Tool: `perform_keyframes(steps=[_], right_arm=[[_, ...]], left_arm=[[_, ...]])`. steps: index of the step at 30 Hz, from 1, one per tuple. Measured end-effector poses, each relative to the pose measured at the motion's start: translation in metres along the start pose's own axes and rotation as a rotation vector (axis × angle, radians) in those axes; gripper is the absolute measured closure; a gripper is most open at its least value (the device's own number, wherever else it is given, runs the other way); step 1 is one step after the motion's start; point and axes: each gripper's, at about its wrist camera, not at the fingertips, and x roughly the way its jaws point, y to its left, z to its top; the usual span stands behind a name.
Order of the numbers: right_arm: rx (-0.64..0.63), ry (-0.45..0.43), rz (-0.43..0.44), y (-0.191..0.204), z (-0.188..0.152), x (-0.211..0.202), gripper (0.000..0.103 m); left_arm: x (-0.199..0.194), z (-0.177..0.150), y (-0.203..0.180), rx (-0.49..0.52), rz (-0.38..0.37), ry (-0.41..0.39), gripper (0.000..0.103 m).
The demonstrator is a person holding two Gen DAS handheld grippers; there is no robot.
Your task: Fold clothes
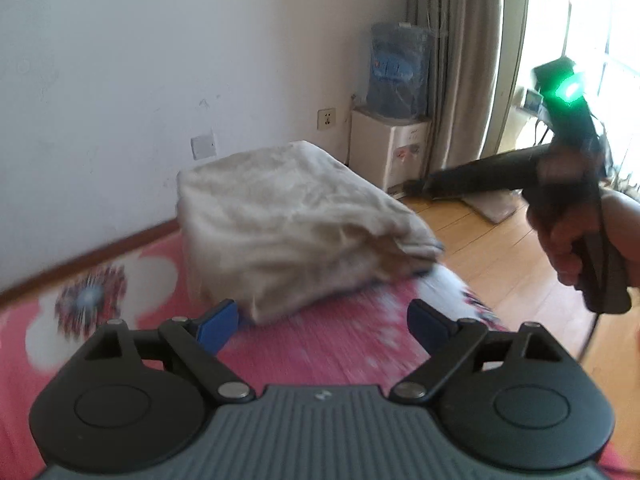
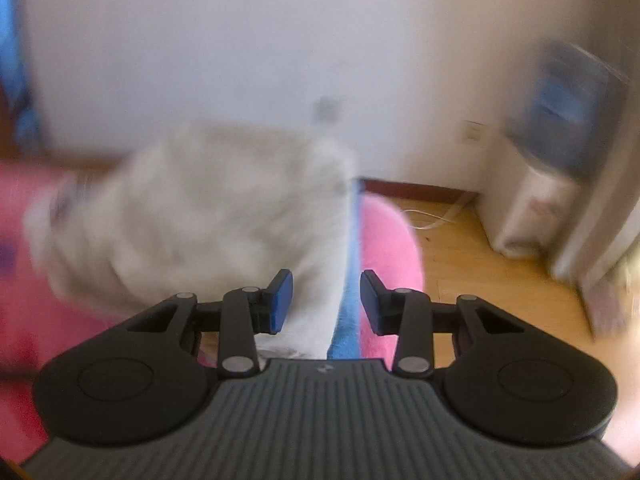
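A folded cream garment [image 1: 288,232], soft and fleecy in texture with shallow creases, is shown as a thick, roughly rectangular block lying on a bed sheet [image 1: 320,344] of pink fabric printed with large white flowers having dark red and blue centres. The block rests near the sheet's far edge, close to a white plastered wall [image 1: 160,60] bearing a square switch plate [image 1: 203,146] and a socket [image 1: 327,119]. The left gripper [image 1: 324,322] is seen from behind: a ribbed grey body, two round black housings, black linkage arms with metal pivot pins, and flat blue pads [image 1: 218,326]. Its jaws are spread wide and released, with nothing between them; the left pad lies just before the garment's near corner, and contact cannot be determined through the blur. In the right wrist view, heavily blurred, the right gripper [image 2: 326,302] is presented with its blue pads [image 2: 282,300] part-way apart and not pressed on anything; the cream garment and a blue strip [image 2: 348,320] of cloth are seen in the gap beyond them. In the left wrist view the right gripper's black handle, lit by a green lamp, is held in a hand [image 1: 576,240] above the wooden plank floor [image 1: 500,256]. A white water dispenser [image 1: 390,144] carrying a blue bottle stands in the corner beside beige pleated curtains [image 1: 452,60].
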Motion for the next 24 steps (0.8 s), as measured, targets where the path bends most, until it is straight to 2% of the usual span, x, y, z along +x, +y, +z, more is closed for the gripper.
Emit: perform_keyframes(steps=[2, 5, 9, 12, 13, 14, 18, 20, 24], right_arm=[[0.143, -0.048, -0.006, 0.000, -0.004, -0.043, 0.065], [0.185, -0.024, -0.033, 0.027, -0.034, -0.114, 0.058], [0.191, 0.067, -0.112, 0.071, -0.073, -0.176, 0.047], [0.204, 0.086, -0.187, 0.108, -0.098, -0.225, 0.033], [0.216, 0.088, -0.195, 0.117, -0.106, -0.241, 0.023], [0.230, 0.094, -0.201, 0.125, -0.112, -0.253, 0.019], [0.279, 0.100, -0.222, 0.159, -0.134, -0.299, 0.014], [0.280, 0.083, -0.220, 0.170, -0.136, -0.318, 0.009], [0.224, 0.020, -0.233, 0.186, -0.137, -0.357, 0.004]], left_arm=[[-0.034, -0.019, 0.007, -0.046, -0.008, -0.005, 0.007], [-0.083, -0.045, 0.021, -0.124, -0.002, -0.017, 0.005], [-0.145, -0.065, 0.040, -0.209, 0.028, -0.072, 0.001], [-0.187, -0.074, 0.045, -0.249, 0.049, -0.098, 0.000], [-0.201, -0.076, 0.046, -0.261, 0.055, -0.102, 0.000], [-0.213, -0.079, 0.046, -0.273, 0.055, -0.106, 0.000], [-0.260, -0.094, 0.037, -0.316, 0.077, -0.103, 0.000], [-0.279, -0.102, 0.027, -0.326, 0.109, -0.110, 0.000], [-0.306, -0.103, 0.001, -0.301, 0.196, -0.070, 0.000]])
